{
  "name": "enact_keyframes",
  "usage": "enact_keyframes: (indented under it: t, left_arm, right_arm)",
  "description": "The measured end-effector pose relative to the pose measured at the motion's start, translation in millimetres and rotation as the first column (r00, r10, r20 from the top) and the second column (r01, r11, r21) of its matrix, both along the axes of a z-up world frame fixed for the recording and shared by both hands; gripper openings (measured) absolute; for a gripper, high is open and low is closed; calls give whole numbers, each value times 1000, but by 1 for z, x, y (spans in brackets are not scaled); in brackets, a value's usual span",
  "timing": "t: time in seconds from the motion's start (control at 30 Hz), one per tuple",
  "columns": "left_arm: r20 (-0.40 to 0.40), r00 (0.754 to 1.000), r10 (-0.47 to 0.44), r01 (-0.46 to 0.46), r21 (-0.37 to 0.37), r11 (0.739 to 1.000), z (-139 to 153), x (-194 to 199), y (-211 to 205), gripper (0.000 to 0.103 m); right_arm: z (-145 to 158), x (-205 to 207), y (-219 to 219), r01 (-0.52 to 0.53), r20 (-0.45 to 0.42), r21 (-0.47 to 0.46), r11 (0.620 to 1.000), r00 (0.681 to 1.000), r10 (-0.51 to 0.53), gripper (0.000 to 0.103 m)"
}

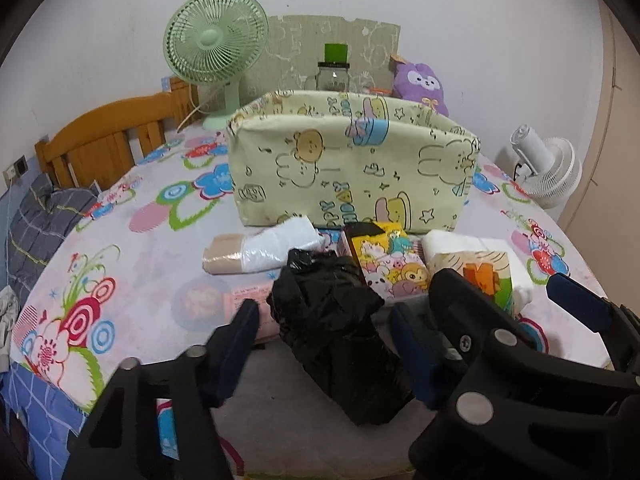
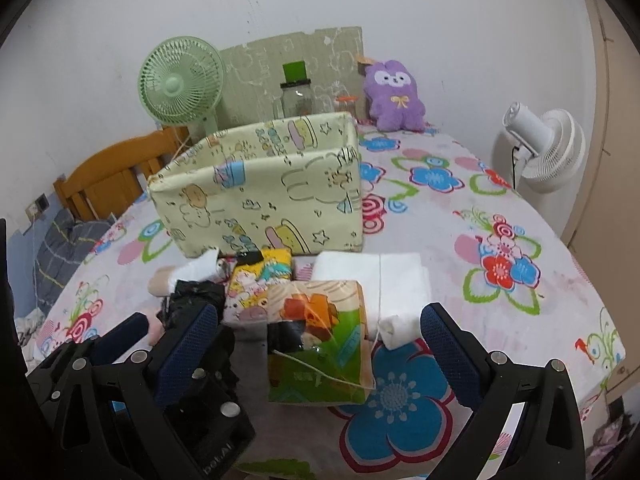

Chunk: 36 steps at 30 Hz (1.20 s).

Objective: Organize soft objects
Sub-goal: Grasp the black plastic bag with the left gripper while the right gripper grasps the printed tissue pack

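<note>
On the worktop, covered by a flowered cloth (image 2: 500,216), a pale yellow fabric storage box (image 1: 352,168) printed with cartoon animals stands open-topped, and a row of soft things lies just in front of it. The left hand-held gripper (image 1: 324,344) straddles a crumpled black plastic bag (image 1: 336,328), which sits between its blue pads; the pads stand a little clear of the bag on both sides, so the jaws look released rather than clenched on it. The right hand-held gripper (image 2: 320,344) is spread wide, unclenched, with an orange-and-green tissue pack (image 2: 320,340) lying between its fingers and touching neither. Beside that pack lies a folded white cloth (image 2: 380,280), and nearer the box a colourful cartoon tissue pack (image 2: 256,284). A beige and white roll (image 1: 256,250) lies left of the black bag. Behind the box stand a green fan (image 1: 216,52), a glass jar (image 1: 334,76) and a purple plush toy (image 2: 394,96).
</note>
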<state>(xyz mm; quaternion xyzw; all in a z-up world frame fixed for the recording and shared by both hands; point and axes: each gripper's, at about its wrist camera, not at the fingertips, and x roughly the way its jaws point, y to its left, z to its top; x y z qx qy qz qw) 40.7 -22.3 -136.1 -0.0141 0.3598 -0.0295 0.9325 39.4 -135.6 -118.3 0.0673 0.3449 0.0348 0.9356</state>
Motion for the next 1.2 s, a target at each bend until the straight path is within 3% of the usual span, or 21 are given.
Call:
enact_keyframes:
  t: [0.13,0.23,0.4,0.57,0.63,1.2]
  left_arm:
    - [-5,1000,-2,2,4,1000,-2,2,-1,48]
    - [-3,1000,2,-2,14,1000,-2,3,-1,44]
    - [2,1000,8,-8,25,1000,-2,4,-1,42]
    - [1,1000,12,-12,35,999,-3,4,-1,39]
    - [-1,1000,15,-15,27,1000,-2,4,0,38]
    - [30,999,24,-23,-17,1000,26,4,6,36]
  right_arm:
    - [-5,5,0,1,-16,4,1000,1000,-1,103]
    - [-7,7,2,-3,-20,6,1000,1000,3,101]
    - [-10,11,3,-12,-37,13,1000,999,13,87]
    - [-13,15,5,0,-69,8,1000,998,0,60]
    - [-12,14,5,3,-66,9,1000,998,-2,55]
    - [16,15,6,7,-27,49,999,1000,-5,52]
